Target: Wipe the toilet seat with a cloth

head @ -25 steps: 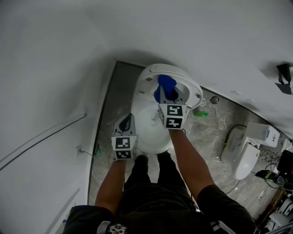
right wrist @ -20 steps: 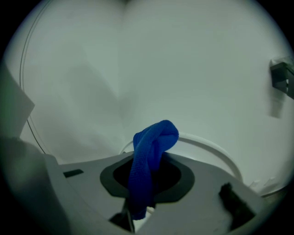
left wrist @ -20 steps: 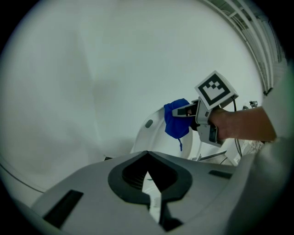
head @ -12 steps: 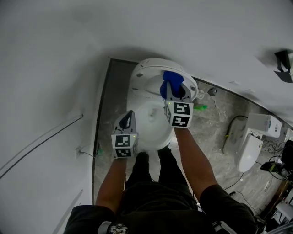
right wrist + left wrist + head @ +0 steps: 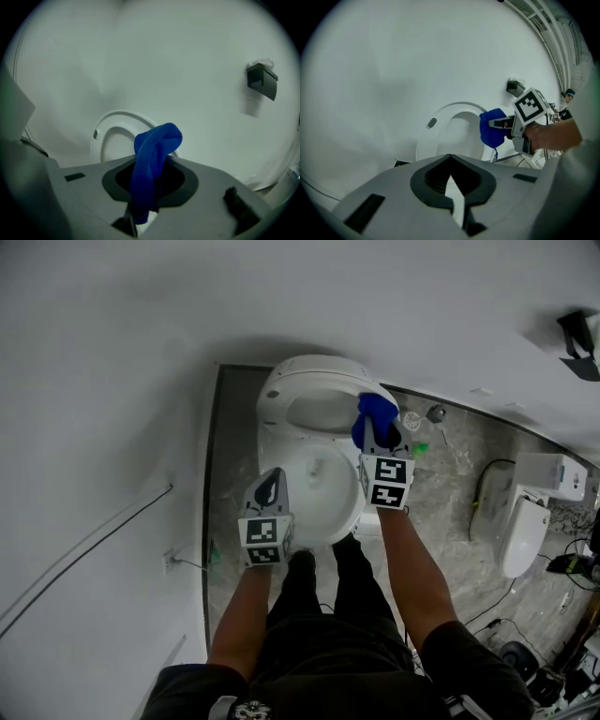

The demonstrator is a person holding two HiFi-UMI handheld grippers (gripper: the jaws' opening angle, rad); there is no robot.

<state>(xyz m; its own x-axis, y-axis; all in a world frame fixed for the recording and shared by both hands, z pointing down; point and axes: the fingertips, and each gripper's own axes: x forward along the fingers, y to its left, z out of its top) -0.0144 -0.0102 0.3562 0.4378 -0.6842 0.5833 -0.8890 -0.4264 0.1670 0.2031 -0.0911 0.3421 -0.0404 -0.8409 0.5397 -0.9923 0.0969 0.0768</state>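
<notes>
A white toilet (image 5: 314, 479) stands against the wall with its seat ring (image 5: 314, 395) raised. My right gripper (image 5: 380, 432) is shut on a blue cloth (image 5: 375, 412), which lies at the right side of the ring. In the right gripper view the cloth (image 5: 152, 161) bunches out of the jaws, with the ring (image 5: 115, 131) behind it. My left gripper (image 5: 270, 482) is shut and empty, hovering over the bowl's left rim. The left gripper view shows its own closed jaws, the ring (image 5: 452, 129), the cloth (image 5: 492, 127) and the right gripper's marker cube (image 5: 530, 105).
A second white fixture (image 5: 520, 535) and a white box (image 5: 548, 479) stand on the marble floor at the right, among cables. A small green item (image 5: 419, 448) lies by the toilet. A dark fitting (image 5: 262, 80) hangs on the wall. The person's legs stand before the bowl.
My right gripper has carried the blue cloth from the middle of the raised ring to its right side. The left gripper has drifted a little to the right.
</notes>
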